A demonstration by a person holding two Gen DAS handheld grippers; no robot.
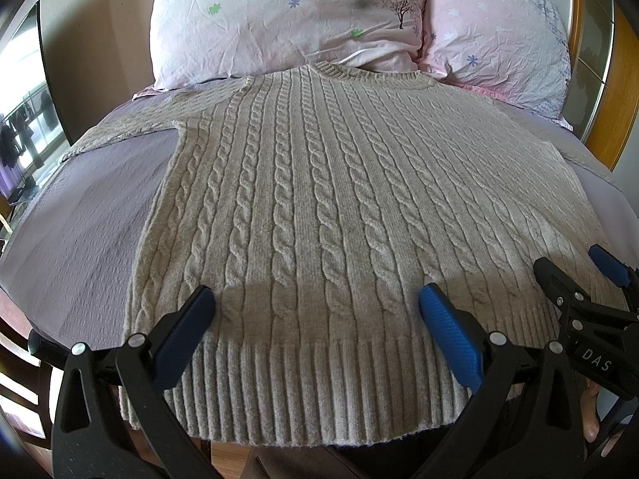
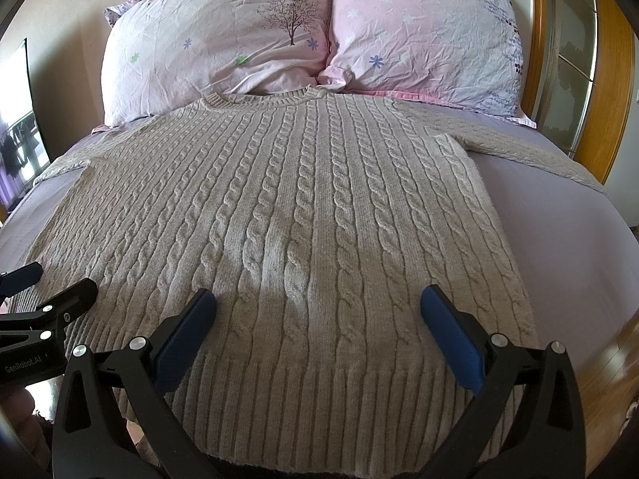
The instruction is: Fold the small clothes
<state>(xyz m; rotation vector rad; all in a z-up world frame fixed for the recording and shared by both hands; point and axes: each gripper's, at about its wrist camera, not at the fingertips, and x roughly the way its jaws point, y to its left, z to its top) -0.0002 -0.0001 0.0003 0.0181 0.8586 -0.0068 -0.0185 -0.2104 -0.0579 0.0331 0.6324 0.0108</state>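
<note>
Lengthwise, sweater (image 1: 319,199) collar toward pillows (image 1: 287,20)

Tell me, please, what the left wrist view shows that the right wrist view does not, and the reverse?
Only the left wrist view shows the sweater's left side edge against bare purple sheet. Only the right wrist view shows its right side edge and whole right sleeve. Both show the spread cable-knit sweater, two pink pillows and both open grippers, left gripper and right gripper, over the ribbed hem.
</note>
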